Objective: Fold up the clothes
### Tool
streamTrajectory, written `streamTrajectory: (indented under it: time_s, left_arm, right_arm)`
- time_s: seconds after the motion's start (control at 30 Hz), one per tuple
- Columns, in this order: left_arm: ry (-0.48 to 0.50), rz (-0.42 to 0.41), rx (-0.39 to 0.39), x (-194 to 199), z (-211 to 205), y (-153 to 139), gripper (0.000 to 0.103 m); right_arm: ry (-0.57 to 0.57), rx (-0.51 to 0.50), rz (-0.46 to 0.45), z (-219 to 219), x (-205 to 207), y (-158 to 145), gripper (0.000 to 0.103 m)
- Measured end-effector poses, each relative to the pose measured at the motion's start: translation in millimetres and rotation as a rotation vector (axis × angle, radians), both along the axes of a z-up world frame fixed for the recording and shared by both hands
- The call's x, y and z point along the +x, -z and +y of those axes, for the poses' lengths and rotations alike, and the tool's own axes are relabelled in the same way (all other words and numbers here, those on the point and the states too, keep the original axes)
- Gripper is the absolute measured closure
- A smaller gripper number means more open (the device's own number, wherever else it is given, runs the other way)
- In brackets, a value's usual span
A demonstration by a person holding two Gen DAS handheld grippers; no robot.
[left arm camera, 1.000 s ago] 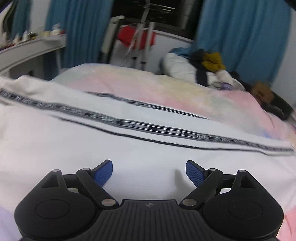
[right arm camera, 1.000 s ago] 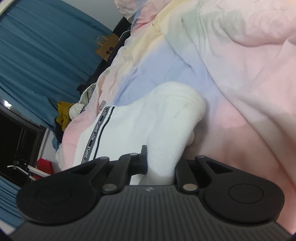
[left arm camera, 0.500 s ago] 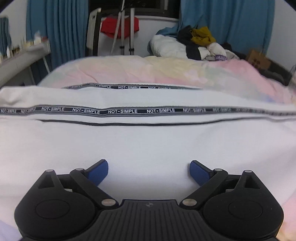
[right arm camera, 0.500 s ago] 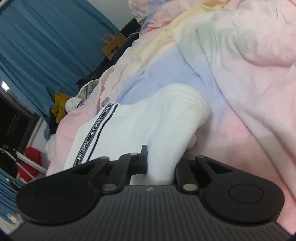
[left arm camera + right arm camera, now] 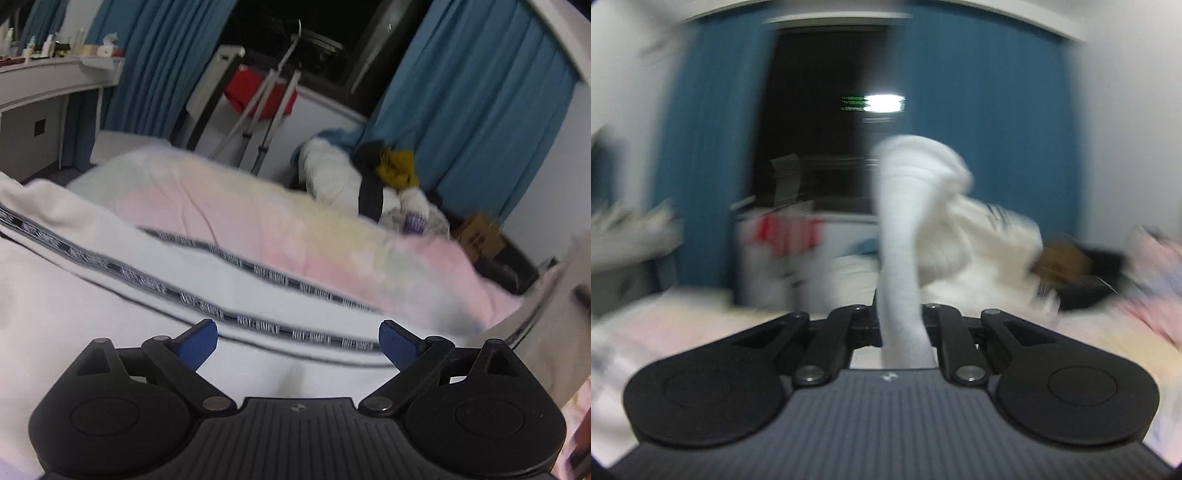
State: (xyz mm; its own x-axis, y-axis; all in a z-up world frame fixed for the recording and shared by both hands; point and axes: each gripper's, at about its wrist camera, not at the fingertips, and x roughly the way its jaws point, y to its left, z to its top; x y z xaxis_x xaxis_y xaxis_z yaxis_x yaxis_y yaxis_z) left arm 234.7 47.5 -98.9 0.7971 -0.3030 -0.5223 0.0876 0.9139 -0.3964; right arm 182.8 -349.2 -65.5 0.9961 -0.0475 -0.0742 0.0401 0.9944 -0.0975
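White trousers (image 5: 110, 317) with a black lettered side stripe (image 5: 258, 328) lie spread across the bed in the left wrist view. My left gripper (image 5: 297, 345) hovers just above the cloth, open, its blue pads (image 5: 195, 343) wide apart with nothing pinched. In the blurred right wrist view my right gripper (image 5: 899, 325) is shut on the ribbed white cuff (image 5: 901, 229) of the same trousers. The cuff stands up from the jaws, and the rest of the leg (image 5: 990, 236) trails off to the right, lifted off the bed.
The pastel pink and yellow duvet (image 5: 295, 229) covers the bed. A heap of clothes (image 5: 373, 181) sits at its far end before blue curtains (image 5: 472, 110). A white desk (image 5: 48, 81) stands at the left, a drying rack (image 5: 266, 96) with red cloth by the dark window.
My right gripper has swung up and rolled to face the window, lifting the cuff and leg off the bed. My left gripper rose slightly and tilted; the stripe now runs closer to its pads.
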Motion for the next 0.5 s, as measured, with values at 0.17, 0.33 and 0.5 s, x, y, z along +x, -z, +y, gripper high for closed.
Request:
streamTrajectory:
  time_s: [0.17,0.33,0.5]
  left_arm:
    - [-0.008,0.011,-0.078,-8,15,-4,0.007]
    - [-0.005,0.016,-0.078,-13,11,-2,0.007]
    - [0.020,-0.009,-0.088,-16,0,1,0.006]
  right_arm:
    - [-0.301,-0.337,0.263,101,-13,101,0.091]
    - [-0.328,-0.375,0.340,113,-16,132,0.091]
    - [-0.367,-0.336,0.297,110,-22,114,0.091]
